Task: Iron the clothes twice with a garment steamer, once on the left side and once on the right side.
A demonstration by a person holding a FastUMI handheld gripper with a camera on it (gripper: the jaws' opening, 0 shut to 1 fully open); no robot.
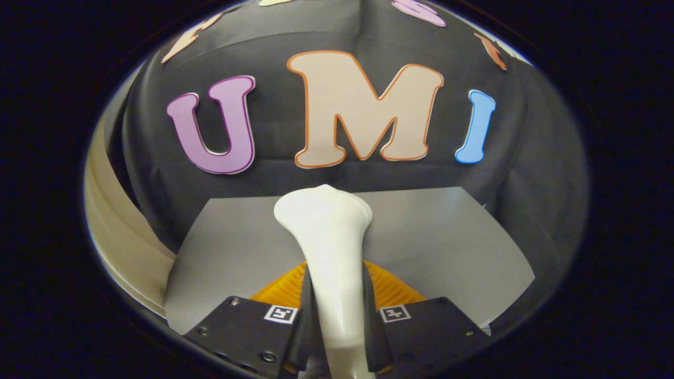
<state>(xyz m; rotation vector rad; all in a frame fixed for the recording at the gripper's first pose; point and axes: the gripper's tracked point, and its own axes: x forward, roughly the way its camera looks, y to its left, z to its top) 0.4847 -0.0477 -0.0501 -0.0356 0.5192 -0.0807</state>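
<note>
In the gripper view, the gripper [337,316] has both fingers pressed on the neck of the white garment steamer [329,247]. One finger is on each side of the neck, squeezing it. The steamer stands up between the fingers, and its wide head sticks out past their tips, over the far half of the grey tabletop [447,237].

The steamer looks hard and smooth, like plastic. It will not bend. It could be a bit slippery, so a firm squeeze is a good idea. The thin neck is the right place to hold it, because the fingers fit around it there and the wide head is left free to point at the clothes. I think it is not very heavy, but I cannot be sure.

Something orange with little ridges [389,287] shows behind the fingers, on both sides of the neck. I cannot tell what it is.

The tabletop is flat, plain and grey. Its far edge meets the black cloth wall [274,179] of the booth. A pale curved band [113,226] runs past the left side of the tabletop.

I see no clothes here, so I think the ironing has not started yet.
</note>
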